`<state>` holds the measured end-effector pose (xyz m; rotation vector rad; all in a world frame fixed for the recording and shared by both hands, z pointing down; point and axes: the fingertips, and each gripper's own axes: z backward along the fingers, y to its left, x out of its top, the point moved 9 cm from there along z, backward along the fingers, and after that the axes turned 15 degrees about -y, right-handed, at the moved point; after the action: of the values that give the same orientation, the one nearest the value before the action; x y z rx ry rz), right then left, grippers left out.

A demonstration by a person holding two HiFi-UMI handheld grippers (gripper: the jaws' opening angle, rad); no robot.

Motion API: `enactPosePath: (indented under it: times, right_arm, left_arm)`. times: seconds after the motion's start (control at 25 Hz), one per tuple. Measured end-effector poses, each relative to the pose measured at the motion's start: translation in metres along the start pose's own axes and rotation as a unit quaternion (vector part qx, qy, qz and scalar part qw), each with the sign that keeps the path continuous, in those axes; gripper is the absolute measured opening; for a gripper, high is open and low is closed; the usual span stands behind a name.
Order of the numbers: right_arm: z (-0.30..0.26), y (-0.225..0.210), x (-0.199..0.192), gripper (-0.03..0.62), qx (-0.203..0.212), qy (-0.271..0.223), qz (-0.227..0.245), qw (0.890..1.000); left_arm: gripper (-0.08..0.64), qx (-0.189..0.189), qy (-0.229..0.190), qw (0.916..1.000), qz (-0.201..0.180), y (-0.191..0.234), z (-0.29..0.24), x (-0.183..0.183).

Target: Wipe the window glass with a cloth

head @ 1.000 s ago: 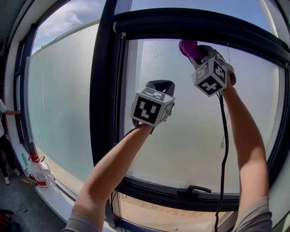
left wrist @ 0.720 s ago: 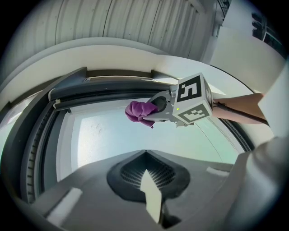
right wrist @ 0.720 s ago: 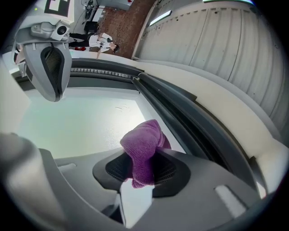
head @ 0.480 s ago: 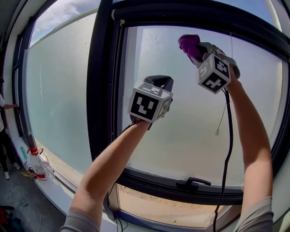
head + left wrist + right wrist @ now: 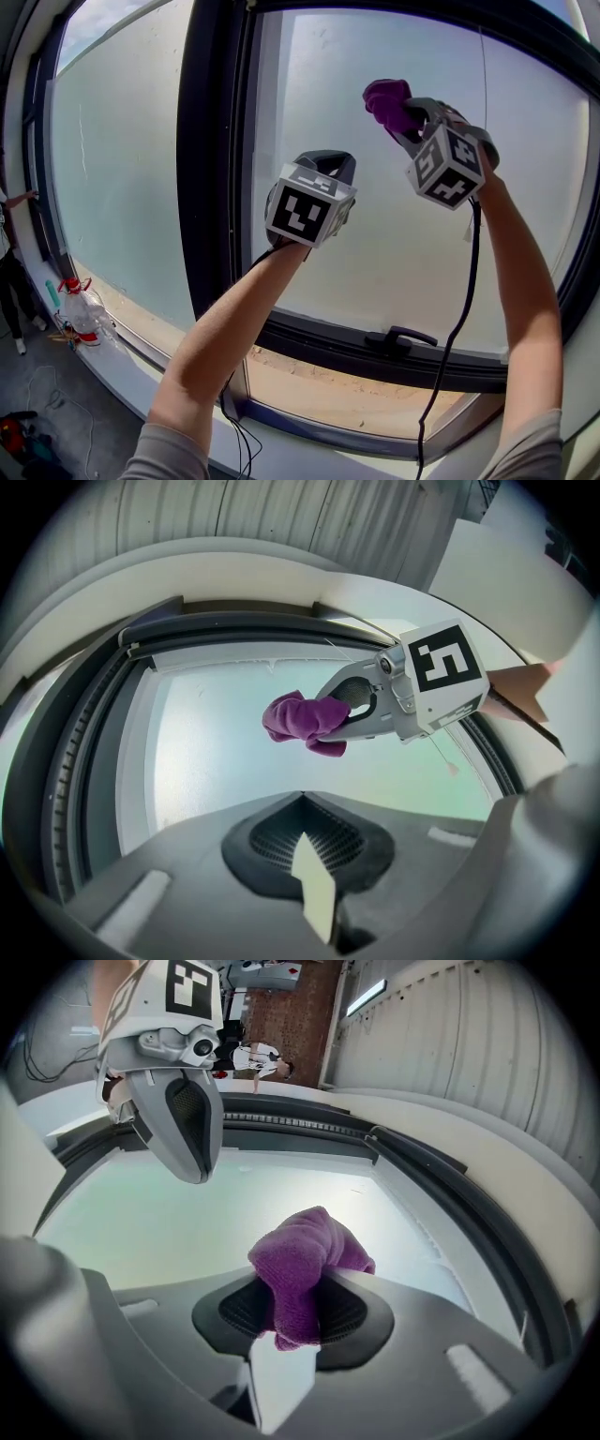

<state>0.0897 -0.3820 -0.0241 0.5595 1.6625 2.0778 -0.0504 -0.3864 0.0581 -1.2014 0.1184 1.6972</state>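
Observation:
A purple cloth point(image 5: 386, 101) is bunched against the frosted window glass point(image 5: 394, 253), high on the right pane. My right gripper point(image 5: 398, 112) is shut on the cloth, which bulges out between the jaws point(image 5: 305, 1260). My left gripper point(image 5: 325, 166) hangs lower and to the left, close to the glass, shut with nothing in it. The left gripper view shows the cloth point(image 5: 302, 719) in the right gripper point(image 5: 352, 710) against the pane. The left gripper point(image 5: 192, 1147) shows in the right gripper view, up and to the left of the cloth.
A thick dark mullion point(image 5: 211, 159) divides this pane from the left pane point(image 5: 122, 159). A black window handle point(image 5: 403, 338) lies on the bottom frame. A clear plastic bottle point(image 5: 80, 323) stands on the sill at lower left, near a person point(image 5: 7, 272). A black cable point(image 5: 450, 337) hangs from my right gripper.
The right gripper and cloth have come down the glass, away from the top frame. The left gripper has come down with them.

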Motion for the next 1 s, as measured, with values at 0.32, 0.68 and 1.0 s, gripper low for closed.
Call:
enactPosePath:
  times: [0.32,0.68,1.0]
  right_arm:
    - [0.018,0.073,0.002,0.140,0.051,-0.008,0.000,0.999]
    - [0.032,0.154,0.003,0.140,0.098,-0.016,-0.019,0.995]
    - [0.043,0.228,0.003,0.141,0.142,-0.021,-0.035,0.989]
  left_arm:
    - [0.000,0.000,0.033,0.9994,0.003,-0.015,0.013,-0.029]
    - [0.000,0.002,0.079,0.9958,0.046,-0.043,0.040,-0.091]
    - [0.000,0.007,0.124,0.9902,0.065,-0.060,0.062,-0.138]
